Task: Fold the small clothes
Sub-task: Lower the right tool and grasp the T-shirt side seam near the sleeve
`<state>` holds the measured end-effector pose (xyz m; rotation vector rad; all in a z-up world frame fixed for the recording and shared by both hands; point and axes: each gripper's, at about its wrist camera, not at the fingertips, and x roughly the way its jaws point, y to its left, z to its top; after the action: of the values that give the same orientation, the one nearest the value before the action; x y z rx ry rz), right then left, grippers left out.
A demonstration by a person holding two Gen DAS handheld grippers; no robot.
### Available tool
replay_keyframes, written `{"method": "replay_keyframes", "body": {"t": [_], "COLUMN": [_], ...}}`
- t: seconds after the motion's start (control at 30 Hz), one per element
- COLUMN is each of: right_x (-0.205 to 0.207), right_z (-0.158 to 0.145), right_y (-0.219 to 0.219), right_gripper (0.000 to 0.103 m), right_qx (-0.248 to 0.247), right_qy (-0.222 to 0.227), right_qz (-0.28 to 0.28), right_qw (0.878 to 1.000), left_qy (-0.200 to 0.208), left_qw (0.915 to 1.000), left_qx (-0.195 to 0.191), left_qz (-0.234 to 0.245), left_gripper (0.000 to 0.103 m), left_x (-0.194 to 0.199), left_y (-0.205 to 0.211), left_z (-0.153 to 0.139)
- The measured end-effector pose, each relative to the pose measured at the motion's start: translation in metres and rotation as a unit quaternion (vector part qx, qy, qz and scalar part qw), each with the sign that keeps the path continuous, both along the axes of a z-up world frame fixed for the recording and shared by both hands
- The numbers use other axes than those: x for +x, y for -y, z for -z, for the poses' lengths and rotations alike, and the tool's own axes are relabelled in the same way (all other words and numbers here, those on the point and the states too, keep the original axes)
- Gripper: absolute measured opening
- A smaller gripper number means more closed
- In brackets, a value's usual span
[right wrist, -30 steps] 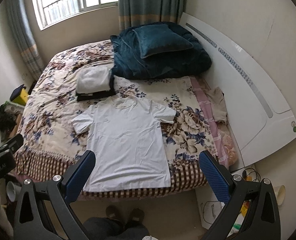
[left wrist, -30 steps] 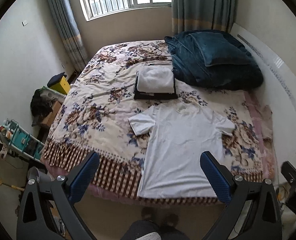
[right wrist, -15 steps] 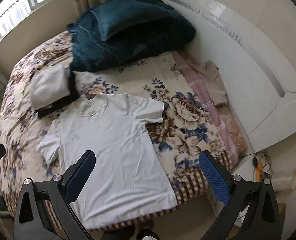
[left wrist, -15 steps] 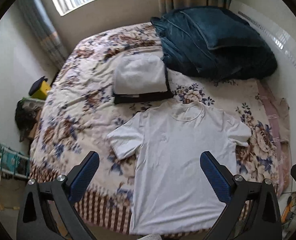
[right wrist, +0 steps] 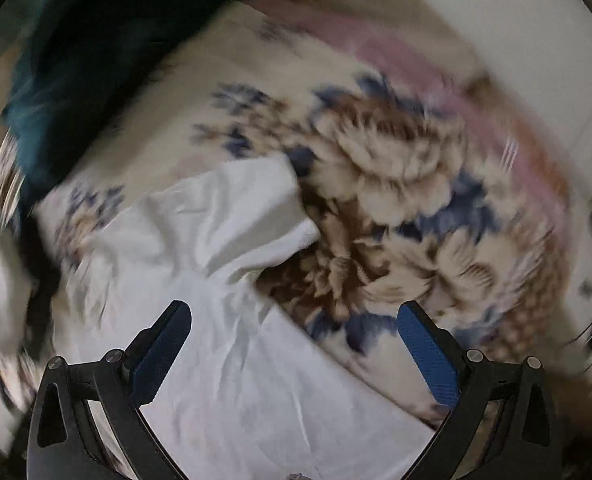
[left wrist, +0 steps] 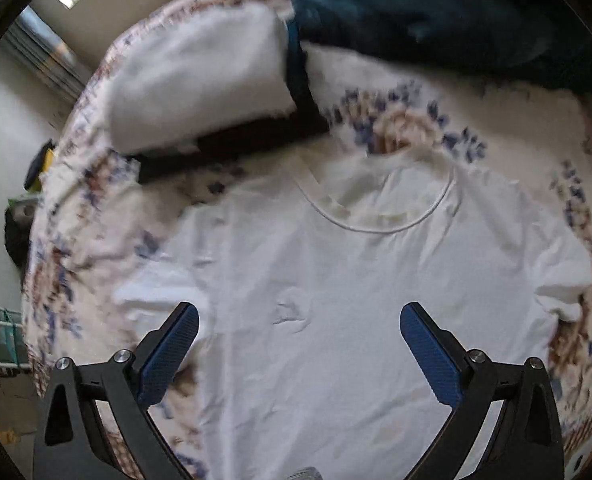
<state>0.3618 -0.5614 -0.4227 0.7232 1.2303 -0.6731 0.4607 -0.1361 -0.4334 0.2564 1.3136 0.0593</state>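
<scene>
The white T-shirt (left wrist: 336, 300) lies flat and face up on the flowered bed (left wrist: 396, 128), collar toward the dark blue quilt (left wrist: 436, 12), and no fold is made yet. Your left gripper (left wrist: 299, 322) hangs over the chest with its jaws spread wide and nothing between them; your right gripper (right wrist: 294, 322) is spread just as wide and empty, over the side seam below the right sleeve (right wrist: 252, 216).

Both views are blurred, so slow down before you close on anything. That right sleeve is bunched and partly turned under; take it by its outer edge and lay it flat first. Pinch only the top layer of cloth, not the bedcover beneath. Bring each side in toward the middle with a straight edge. Keep well apart from the folded white pile (left wrist: 200, 80) beside the collar.
</scene>
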Motion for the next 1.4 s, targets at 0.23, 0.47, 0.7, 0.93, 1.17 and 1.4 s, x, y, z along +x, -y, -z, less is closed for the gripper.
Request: {"method": "replay_keyframes", "body": {"t": [0.23, 0.47, 0.7, 0.93, 1.17, 1.4], "right_x": [-0.007, -0.004, 0.009, 0.057, 0.109, 0.099], "right_z": [0.105, 0.150, 0.143, 0.071, 0.047, 0.093], "right_y": [0.053, 0.046, 0.029, -0.014, -0.152, -0.275], "right_gripper": [0.103, 0.089, 0.014, 0.009, 0.008, 0.006], "right_qx": [0.110, 0.164, 0.134, 0.024, -0.065, -0.130], "right_qy": [0.015, 0.075, 0.151, 0.178, 0.166, 0.107], "right_qz": [0.107, 0.161, 0.173, 0.048, -0.222, -0.402], "right_qw": [0.988, 0.970, 0.964, 0.983, 0.959, 0.900], "left_qy": [-0.037, -0.062, -0.068, -0.058, -0.042, -0.048], "left_qw": [0.9991, 0.9977, 0.9971, 0.9959, 0.9923, 0.9858], "left_qx": [0.003, 0.009, 0.007, -0.009, -0.005, 0.012], "left_qz": [-0.023, -0.027, -0.033, -0.069, -0.117, -0.160], "left_gripper": [0.103, 0.103, 0.103, 0.103, 0.103, 0.103], "left_x": [0.021, 0.014, 0.000, -0.017, -0.050, -0.049], "left_y": [0.024, 0.040, 0.036, -0.008, -0.081, -0.124], "left_z": [0.075, 0.104, 0.105, 0.090, 0.075, 0.078]}}
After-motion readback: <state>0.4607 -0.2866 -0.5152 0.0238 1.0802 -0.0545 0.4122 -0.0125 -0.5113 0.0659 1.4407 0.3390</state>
